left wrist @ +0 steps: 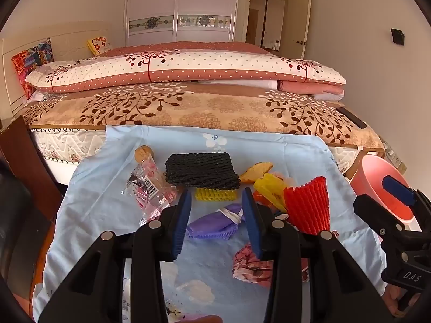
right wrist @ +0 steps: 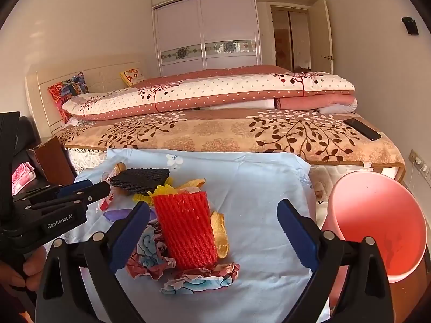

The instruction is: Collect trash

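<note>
Trash lies on a light blue cloth (left wrist: pixel 269 145): a purple face mask (left wrist: pixel 215 224), a black foam net (left wrist: pixel 202 172), a yellow net (left wrist: pixel 215 194), a clear printed wrapper (left wrist: pixel 150 191), a red foam net (left wrist: pixel 308 207) and crumpled printed paper (left wrist: pixel 250 265). My left gripper (left wrist: pixel 216 220) is open, its fingers either side of the mask, above it. My right gripper (right wrist: pixel 212 231) is wide open around the red foam net (right wrist: pixel 186 228), with crumpled paper (right wrist: pixel 199 277) below. A pink bin (right wrist: pixel 377 226) stands at the right.
A bed with a brown leaf blanket (left wrist: pixel 188 107) and folded quilts lies behind the cloth. A black phone (right wrist: pixel 362 129) rests on the bed's right corner. A brown wooden piece (left wrist: pixel 24 156) stands at the left. Orange peel (right wrist: pixel 219 234) lies by the red net.
</note>
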A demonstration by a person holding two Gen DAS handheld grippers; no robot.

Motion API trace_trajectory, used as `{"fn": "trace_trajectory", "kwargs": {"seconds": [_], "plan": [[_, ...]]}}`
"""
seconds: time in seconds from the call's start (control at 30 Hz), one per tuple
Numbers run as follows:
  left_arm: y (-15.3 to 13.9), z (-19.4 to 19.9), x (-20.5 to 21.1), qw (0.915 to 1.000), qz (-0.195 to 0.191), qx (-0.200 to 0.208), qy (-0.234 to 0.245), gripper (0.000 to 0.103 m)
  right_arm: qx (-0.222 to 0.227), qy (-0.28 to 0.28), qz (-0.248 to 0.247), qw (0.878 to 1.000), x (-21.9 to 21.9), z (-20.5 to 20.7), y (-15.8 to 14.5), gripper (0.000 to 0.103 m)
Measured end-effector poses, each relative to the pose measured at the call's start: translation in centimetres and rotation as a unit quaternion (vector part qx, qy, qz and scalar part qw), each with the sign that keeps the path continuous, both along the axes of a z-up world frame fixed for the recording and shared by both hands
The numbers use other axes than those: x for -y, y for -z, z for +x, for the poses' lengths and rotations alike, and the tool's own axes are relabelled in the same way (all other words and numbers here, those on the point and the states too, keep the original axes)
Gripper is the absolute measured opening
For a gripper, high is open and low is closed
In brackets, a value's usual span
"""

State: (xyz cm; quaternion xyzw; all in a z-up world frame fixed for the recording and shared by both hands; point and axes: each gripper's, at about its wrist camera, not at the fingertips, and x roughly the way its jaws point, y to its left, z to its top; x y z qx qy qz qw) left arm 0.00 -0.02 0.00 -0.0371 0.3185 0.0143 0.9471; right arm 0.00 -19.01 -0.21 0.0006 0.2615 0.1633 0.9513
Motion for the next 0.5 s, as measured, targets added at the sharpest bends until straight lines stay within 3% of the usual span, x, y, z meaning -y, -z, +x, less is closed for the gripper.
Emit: {"fn": "trace_trajectory", "kwargs": {"seconds": [0.5], "plan": [[0.2,-0.1,-0.1,1.0,-0.004,-0.001,-0.002,0.04,0.002,0.019,0.01,1.0,0.3,-0.6,0.1,0.094]]}}
